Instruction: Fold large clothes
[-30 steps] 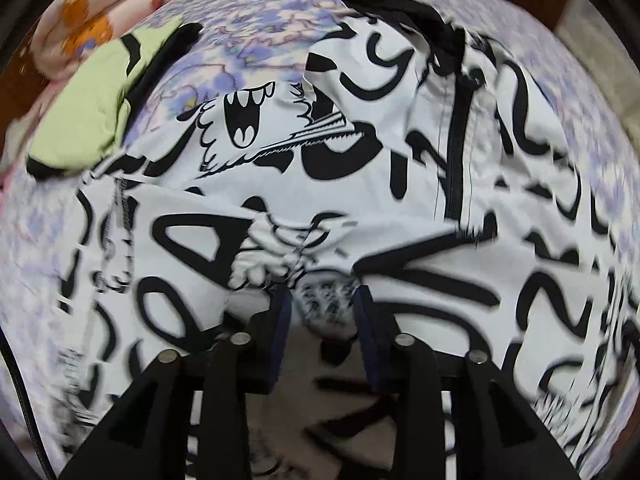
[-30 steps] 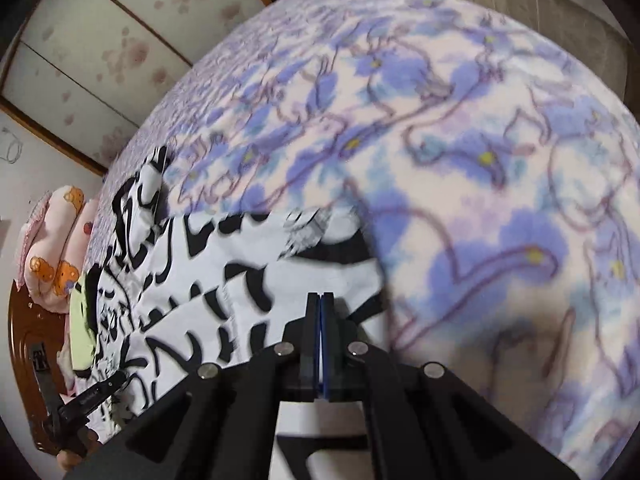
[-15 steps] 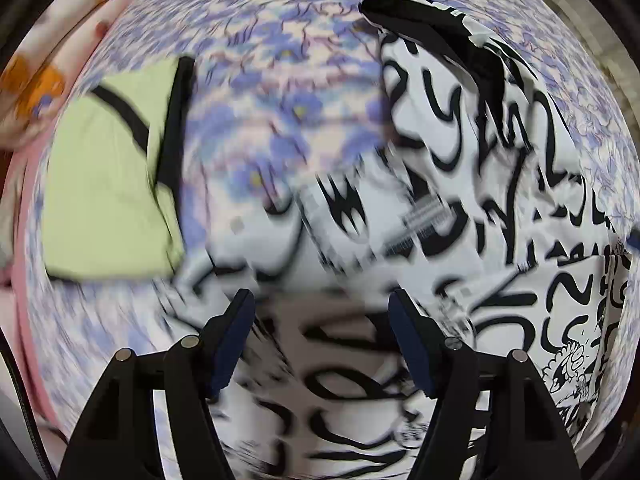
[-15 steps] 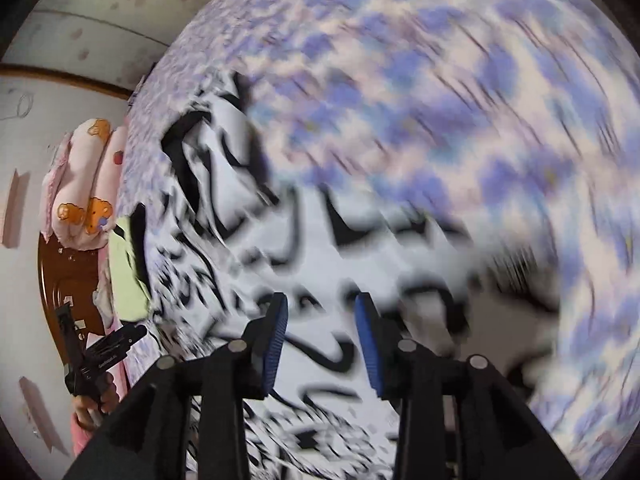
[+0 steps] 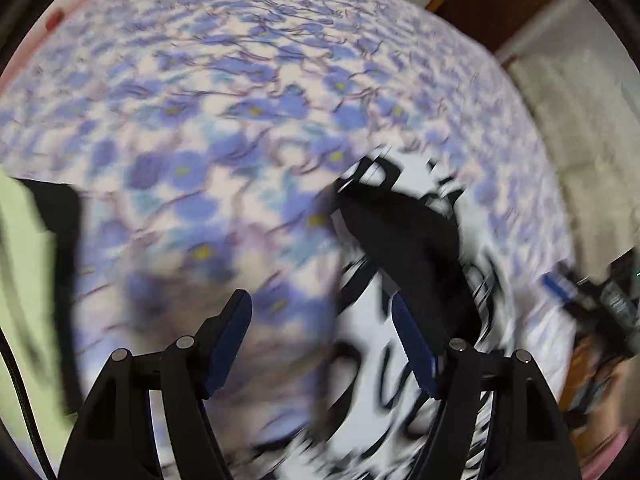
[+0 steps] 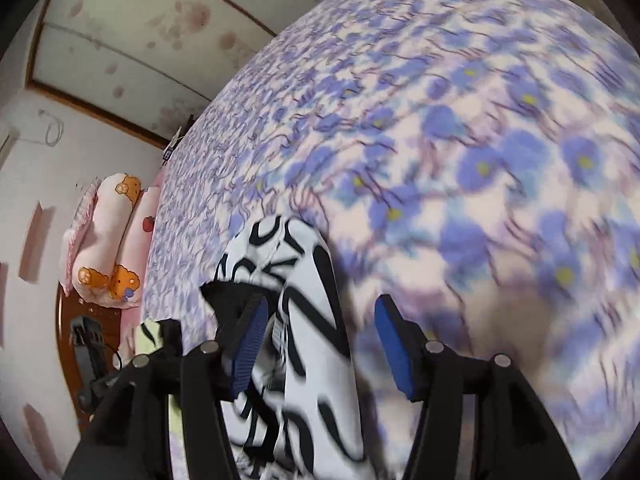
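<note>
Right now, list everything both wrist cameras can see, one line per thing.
black-and-white garment: one, white with black graffiti print, lying on the bed just ahead of both grippers.
green garment: one, pale green with black trim, folded, on the bed at the left edge of the left wrist view.
bedspread: one, white with blue-purple flowers, covering the bed under everything.
pink pillow: one, pink with orange bear print, at the far end of the bed.
left gripper: one, black with blue pads, fingers apart, having just opened, nothing between them.
right gripper: one, black with blue pads, fingers apart, having just opened, hanging over the printed garment without pressing it.
</note>
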Available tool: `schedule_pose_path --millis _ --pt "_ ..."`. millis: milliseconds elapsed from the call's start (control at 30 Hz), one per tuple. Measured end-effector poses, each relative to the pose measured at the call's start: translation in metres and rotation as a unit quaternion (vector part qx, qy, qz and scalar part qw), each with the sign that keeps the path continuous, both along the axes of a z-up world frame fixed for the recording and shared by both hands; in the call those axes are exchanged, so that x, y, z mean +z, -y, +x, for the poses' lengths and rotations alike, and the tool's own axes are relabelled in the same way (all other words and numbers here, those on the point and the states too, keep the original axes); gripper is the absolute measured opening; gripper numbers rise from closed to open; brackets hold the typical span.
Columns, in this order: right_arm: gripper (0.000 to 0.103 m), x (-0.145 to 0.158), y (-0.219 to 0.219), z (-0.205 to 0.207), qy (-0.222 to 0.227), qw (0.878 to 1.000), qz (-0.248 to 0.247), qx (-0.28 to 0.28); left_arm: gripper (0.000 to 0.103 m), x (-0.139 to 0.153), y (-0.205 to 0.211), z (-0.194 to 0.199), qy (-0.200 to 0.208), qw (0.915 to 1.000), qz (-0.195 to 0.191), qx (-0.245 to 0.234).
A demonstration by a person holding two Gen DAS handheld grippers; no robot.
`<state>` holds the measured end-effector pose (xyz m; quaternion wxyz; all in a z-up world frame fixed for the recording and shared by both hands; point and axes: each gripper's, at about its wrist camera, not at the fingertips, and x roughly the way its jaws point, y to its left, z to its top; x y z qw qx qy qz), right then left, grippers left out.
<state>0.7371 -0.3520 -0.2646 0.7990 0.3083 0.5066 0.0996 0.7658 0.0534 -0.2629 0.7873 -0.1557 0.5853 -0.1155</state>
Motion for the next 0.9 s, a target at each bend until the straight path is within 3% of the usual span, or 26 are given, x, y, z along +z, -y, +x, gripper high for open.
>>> schedule_pose_path --millis 167,300,400,467,500,533,567,633,767,900 --pt "0.056 -0.035 -0.017 0.028 -0.013 0.999 0.005 0.035 0.071 -0.038 0.013 0.021 -0.005 0.9981 -0.061 -0.002" --pt "0.056 -0.067 -0.03 0.043 -0.015 0.998 0.015 0.065 0.07 -0.064 0.023 0.035 -0.013 0.9972 -0.071 -0.019" --pt "0.055 -0.08 -0.03 0.049 0.002 0.998 0.034 0.06 0.066 -0.074 0.029 0.045 0.002 0.9952 -0.095 -0.022" --pt "0.049 -0.084 -0.029 0.051 0.017 0.997 0.047 0.059 0.046 -0.079 0.037 0.052 0.007 0.9906 -0.131 -0.041" --pt "0.034 -0.085 -0.029 0.052 0.021 0.996 0.053 0.063 0.041 -0.082 0.042 0.055 0.006 0.9883 -0.145 -0.047" --pt "0.02 -0.085 -0.03 0.053 0.025 0.995 0.061 0.075 0.037 -0.084 0.049 0.057 0.005 0.9874 -0.15 -0.05" --pt "0.017 -0.085 -0.031 0.054 0.028 0.995 0.06 0.08 0.027 -0.085 0.057 0.058 0.01 0.9877 -0.147 -0.052" --pt "0.009 -0.079 -0.035 0.053 0.039 0.995 0.045 0.086 0.016 -0.083 0.068 0.056 0.021 0.9897 -0.13 -0.055" --pt "0.005 -0.057 -0.038 0.049 0.057 0.993 0.051 0.089 0.009 -0.063 0.079 0.051 0.035 0.9916 -0.106 -0.067" --pt "0.004 -0.009 -0.04 0.032 0.097 0.988 0.059 0.105 0.009 -0.015 0.072 0.032 0.053 0.9887 -0.114 -0.082"
